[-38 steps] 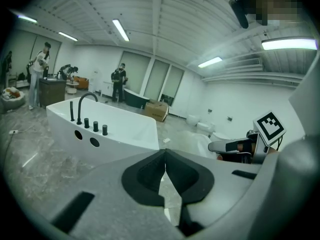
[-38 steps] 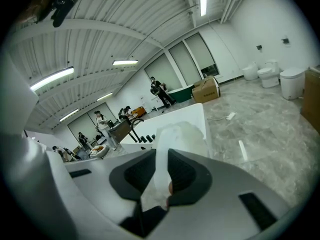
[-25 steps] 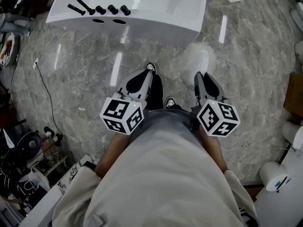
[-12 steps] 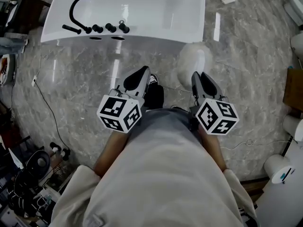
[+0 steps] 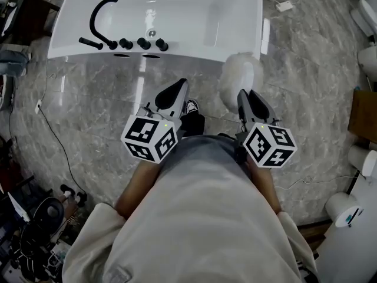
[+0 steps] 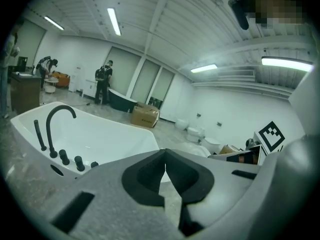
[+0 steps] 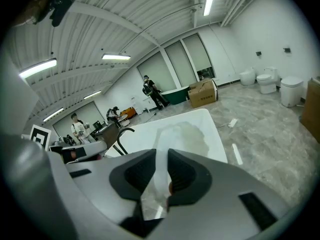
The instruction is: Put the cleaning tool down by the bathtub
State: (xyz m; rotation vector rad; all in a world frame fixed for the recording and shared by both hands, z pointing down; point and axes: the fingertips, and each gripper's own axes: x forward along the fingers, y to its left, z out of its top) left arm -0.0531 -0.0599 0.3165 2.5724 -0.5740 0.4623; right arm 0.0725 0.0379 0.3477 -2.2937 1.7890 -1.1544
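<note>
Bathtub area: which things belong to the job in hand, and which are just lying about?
Job: fluffy white duster, its handle clamped in the right tool; white bathtub.
Lying about: white power adapter on the floor; cardboard box; toilet.

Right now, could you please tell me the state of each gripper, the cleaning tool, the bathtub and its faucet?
Left gripper: shut, empty.
Right gripper: shut on the cleaning tool.
Cleaning tool: held, not yet put down.
Bathtub: no water visible inside.
Faucet: no water running.
Ceiling lights: on.
</note>
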